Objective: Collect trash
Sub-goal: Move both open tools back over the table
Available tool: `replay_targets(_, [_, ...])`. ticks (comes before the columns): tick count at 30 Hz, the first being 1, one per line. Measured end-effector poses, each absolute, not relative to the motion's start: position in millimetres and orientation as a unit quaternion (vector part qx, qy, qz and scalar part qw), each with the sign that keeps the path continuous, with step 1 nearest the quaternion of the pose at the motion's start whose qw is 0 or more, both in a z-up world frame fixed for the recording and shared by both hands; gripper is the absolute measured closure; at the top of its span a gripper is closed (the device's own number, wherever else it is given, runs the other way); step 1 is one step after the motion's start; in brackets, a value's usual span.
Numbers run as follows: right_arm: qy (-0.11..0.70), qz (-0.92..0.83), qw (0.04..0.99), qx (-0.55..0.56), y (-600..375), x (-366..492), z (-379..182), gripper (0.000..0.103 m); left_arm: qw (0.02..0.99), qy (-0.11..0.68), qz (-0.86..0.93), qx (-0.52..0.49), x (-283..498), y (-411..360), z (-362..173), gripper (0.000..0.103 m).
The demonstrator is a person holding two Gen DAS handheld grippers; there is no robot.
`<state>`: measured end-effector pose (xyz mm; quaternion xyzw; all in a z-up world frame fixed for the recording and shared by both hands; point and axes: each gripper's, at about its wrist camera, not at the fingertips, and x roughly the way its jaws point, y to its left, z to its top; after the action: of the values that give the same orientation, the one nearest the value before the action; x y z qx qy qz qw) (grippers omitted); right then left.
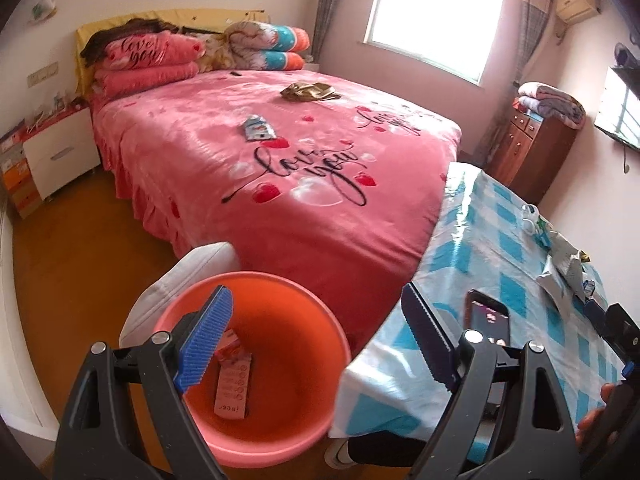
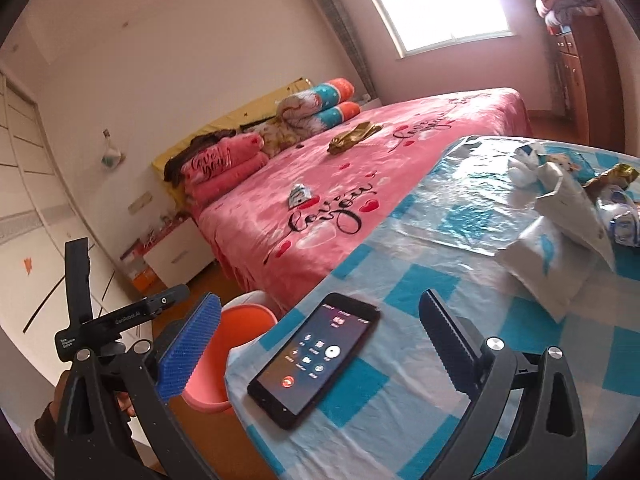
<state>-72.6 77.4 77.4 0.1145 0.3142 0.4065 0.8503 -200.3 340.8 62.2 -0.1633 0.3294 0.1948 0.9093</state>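
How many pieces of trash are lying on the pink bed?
2. A blue and white wrapper lies near the middle of the bed, and a crumpled gold wrapper lies farther back toward the window. More could hide behind the pillows.

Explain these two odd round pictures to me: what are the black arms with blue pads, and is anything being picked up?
No robot here: a person holds a hand tool in each hand, each with a two-finger claw and a wide-angle camera looking along the fingers. One picture is from the left claw, the other from the right claw. Both claws are open and hold nothing.

The left one hangs over an orange bucket on the floor, with a pink packet already inside. The right one hovers over a checked table, above a lit phone. Crumpled wrappers lie further along the table. On the pink bed sit a small blue-white packet and a gold wrapper.
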Motion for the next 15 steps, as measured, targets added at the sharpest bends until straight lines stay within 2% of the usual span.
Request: replay_targets(15, [0.322, 0.37, 0.86, 0.142, 14.5, -56.3, 60.0, 0.005, 0.918, 0.361, 0.127, -0.104, -164.8, 264.2, 74.7, 0.016])
